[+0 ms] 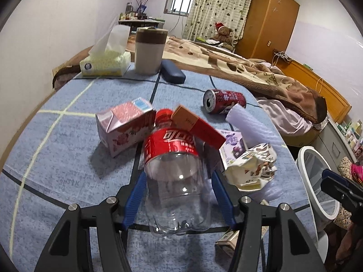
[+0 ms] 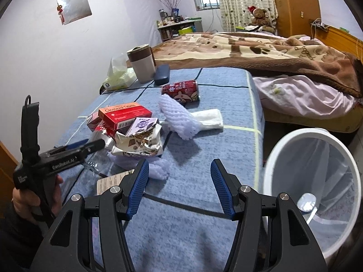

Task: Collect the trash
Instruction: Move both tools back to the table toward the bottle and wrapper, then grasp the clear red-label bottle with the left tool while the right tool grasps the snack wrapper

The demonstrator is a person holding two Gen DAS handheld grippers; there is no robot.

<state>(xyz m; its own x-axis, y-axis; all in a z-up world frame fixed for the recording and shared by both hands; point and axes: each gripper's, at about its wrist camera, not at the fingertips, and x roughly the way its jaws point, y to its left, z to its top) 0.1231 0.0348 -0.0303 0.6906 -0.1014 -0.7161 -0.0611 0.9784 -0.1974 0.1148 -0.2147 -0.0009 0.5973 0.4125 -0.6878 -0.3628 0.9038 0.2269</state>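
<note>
Step in hand: pickup of clear cola bottle (image 1: pixel 174 179) from trash pile, centre of left view. Left gripper (image 1: pixel 178 195) level, blue pads clamped on bottle's lower body. Next, likely: carry right to white bin (image 2: pixel 317 181), lower right of right view, then release. Right gripper (image 2: pixel 179 188) over blue cloth, fingers wide, holding nothing.
</note>
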